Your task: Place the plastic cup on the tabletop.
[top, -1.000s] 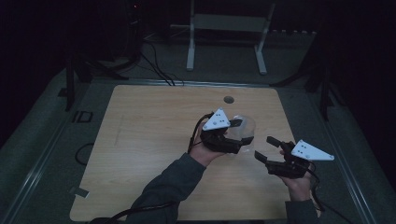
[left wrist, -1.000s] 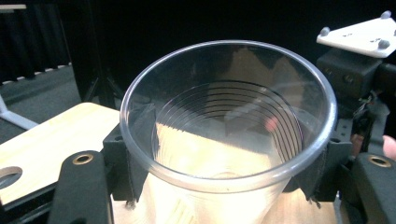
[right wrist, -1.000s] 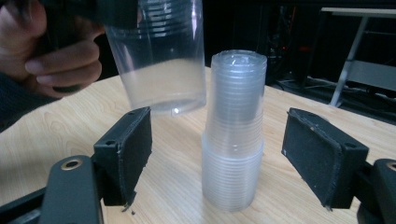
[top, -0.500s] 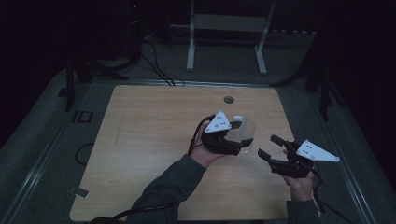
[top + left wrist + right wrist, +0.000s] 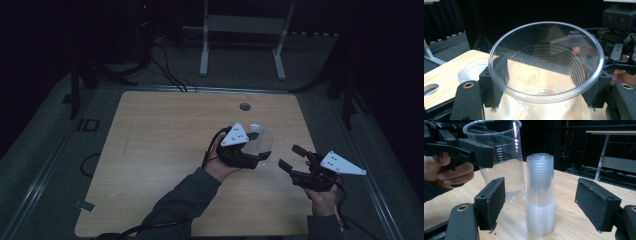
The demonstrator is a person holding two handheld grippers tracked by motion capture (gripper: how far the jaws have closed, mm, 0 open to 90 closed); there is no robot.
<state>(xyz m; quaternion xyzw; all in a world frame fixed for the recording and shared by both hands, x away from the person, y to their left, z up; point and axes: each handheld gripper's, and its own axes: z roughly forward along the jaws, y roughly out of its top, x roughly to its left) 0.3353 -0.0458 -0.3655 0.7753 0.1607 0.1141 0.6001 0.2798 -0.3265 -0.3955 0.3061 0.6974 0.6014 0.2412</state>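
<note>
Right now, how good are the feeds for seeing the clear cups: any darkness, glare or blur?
High view: dim, the clear cup barely visible. Left gripper view: brighter and sharp, reflections inside the cup. Right gripper view: well lit, the upside-down cup stack crisp, background dark.

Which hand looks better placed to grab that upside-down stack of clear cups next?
Probably the right. The right gripper has its jaws open on either side of the upside-down stack of cups, not touching it. The left gripper is already shut on a single clear cup.
</note>
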